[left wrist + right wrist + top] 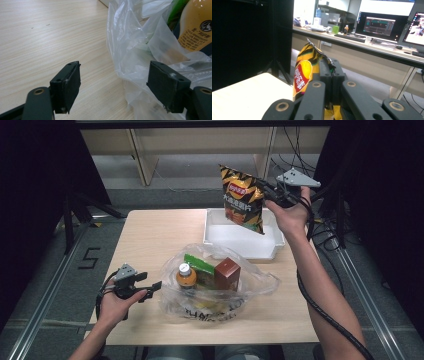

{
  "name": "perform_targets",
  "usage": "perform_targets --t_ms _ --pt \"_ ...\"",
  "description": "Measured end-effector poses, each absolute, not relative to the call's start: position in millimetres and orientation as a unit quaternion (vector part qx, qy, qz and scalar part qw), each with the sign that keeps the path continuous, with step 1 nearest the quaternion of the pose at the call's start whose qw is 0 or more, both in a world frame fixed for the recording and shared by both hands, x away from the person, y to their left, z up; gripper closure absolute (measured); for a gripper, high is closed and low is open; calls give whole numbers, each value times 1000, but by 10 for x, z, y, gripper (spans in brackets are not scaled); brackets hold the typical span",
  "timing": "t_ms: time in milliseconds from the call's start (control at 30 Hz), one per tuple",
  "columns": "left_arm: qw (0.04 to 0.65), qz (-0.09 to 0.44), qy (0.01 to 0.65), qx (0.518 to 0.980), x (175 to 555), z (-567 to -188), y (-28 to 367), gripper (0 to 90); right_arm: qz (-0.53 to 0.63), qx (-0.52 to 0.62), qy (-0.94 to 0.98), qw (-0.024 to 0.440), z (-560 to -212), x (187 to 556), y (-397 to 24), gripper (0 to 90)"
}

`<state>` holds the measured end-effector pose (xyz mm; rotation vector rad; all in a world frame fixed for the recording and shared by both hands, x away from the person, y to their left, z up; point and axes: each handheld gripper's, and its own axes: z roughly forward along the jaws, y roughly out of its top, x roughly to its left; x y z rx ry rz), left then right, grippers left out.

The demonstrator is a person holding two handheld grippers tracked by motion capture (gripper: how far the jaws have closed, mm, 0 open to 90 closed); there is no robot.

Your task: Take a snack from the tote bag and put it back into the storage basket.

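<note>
Your left gripper [156, 285] sits low at the near left of the table [150, 235], just beside the clear plastic bag [250, 280], with its jaws spread wide and nothing between them. In the left gripper view one pad [68, 85] hangs over bare wood while the other is against the crinkled film of the bag [130, 50], so you are at its edge but have no hold on it.

The bag lies open in the middle of the table. Inside it stand an orange bottle [186, 276] with a white cap, a brown carton [227, 273] just to the right of it, and a green packet [199, 264] behind the bottle (the bottle's yellow label [197, 27] shows through the film in the left gripper view).

Beyond the bag, at the far right of the table, is a white tray [212, 222], touching or nearly touching the bag's far edge.

Your right gripper [269, 192] is raised above the tray's far right corner, its jaws pressed together on the top edge of a yellow-and-black chip bag [243, 200]. The chip bag [305, 72] hangs down from that grip, tilted, its lower end over the tray and clear of the tray floor.
</note>
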<state>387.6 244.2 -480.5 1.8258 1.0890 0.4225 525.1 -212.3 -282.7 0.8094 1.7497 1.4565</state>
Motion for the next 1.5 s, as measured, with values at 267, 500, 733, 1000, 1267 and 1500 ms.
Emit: perform_targets --t_ms 267,500,733,1000,1267,1500 --pt "467 175 437 748 3879 -4800 2449 259 558 318 680 354 -2864 5332 -2115 900" --pt "467 174 437 748 3879 -4801 2448 259 555 324 683 348 -2921 5392 -2102 900" --pt "469 172 441 746 3874 -4803 2446 260 544 325 691 347 -2994 5466 -2107 900" --pt "468 172 443 745 3871 -4805 2443 260 538 338 692 342 -3079 5536 -2110 900" --pt "468 173 439 748 3877 -4807 2454 261 528 342 702 334 -3181 5618 -2093 900" --pt "468 173 439 748 3877 -4808 2456 260 524 341 706 333 -3236 5660 -2065 900"
